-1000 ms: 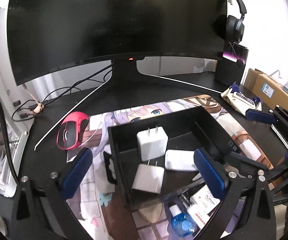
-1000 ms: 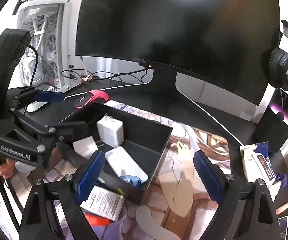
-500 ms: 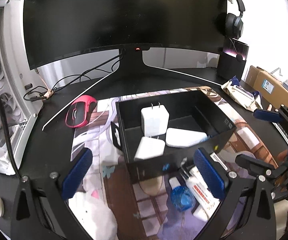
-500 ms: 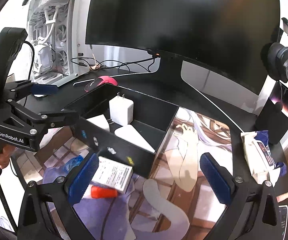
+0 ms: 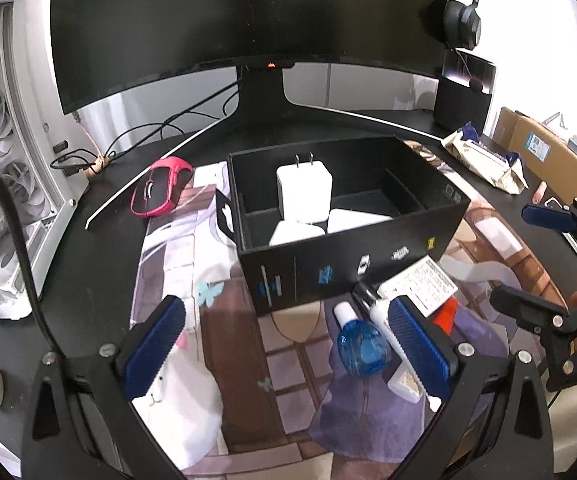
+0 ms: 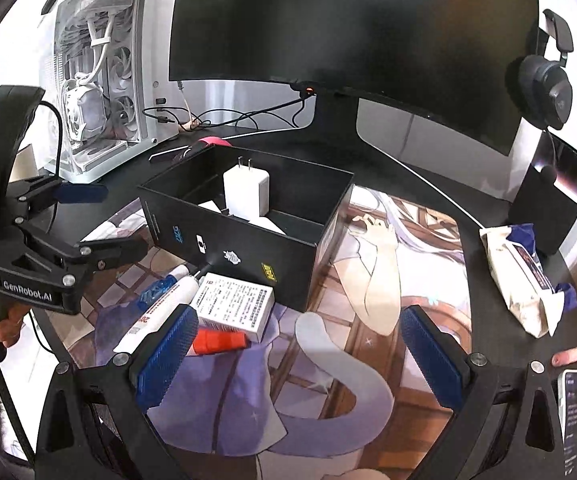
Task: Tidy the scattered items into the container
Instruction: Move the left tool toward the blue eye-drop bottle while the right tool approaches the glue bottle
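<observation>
A black open box [image 5: 352, 268] [image 6: 248, 248] stands on the printed desk mat. In it a white charger [image 5: 303, 190] [image 6: 245, 192] stands upright with other flat white chargers [image 5: 354, 219] beside it. In front of the box lie a blue bottle [image 5: 362, 346], a white tube [image 6: 156, 312], a white printed carton [image 6: 234, 304] and a red item [image 6: 218, 340]. My left gripper [image 5: 288, 350] is open and empty above the mat, just left of the bottle. My right gripper [image 6: 300, 356] is open and empty, right of the carton.
A red mouse [image 5: 160, 192] lies left of the box. A curved monitor [image 5: 248, 20] stands behind, a white PC case [image 6: 100, 92] at the left. A wipes pack [image 6: 520, 280], headphones [image 6: 544, 80], a cardboard box [image 5: 544, 152] and a phone [image 6: 574, 412] are at the right.
Both grippers have pulled back toward the front of the desk and away from the box. The bottle, tube, carton and red item now show fully in front of the box.
</observation>
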A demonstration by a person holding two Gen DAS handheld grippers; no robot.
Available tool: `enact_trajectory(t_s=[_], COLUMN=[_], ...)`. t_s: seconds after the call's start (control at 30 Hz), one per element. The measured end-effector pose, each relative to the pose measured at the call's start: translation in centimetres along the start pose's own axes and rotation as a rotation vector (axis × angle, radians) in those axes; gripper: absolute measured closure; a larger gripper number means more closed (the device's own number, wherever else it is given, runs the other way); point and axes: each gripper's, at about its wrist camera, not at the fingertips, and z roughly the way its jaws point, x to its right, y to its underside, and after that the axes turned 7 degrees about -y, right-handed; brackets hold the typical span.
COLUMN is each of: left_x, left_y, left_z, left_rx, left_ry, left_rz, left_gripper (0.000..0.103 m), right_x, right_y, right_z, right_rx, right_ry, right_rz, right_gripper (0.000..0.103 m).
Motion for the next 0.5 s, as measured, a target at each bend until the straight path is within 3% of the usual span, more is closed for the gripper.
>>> enact_trajectory(t_s=[0.5], left_x=[0.6], left_y=[1.1], left_z=[-1.0], left_rx=[0.002], left_ry=[0.020], left_rz=[-0.001], left_gripper=[0.001], right_x=[-0.9], right_y=[1.2], right_z=[-0.7], right_rx=[0.025], right_ry=[-0.018], right_rz=[0.035], right_gripper=[0.000])
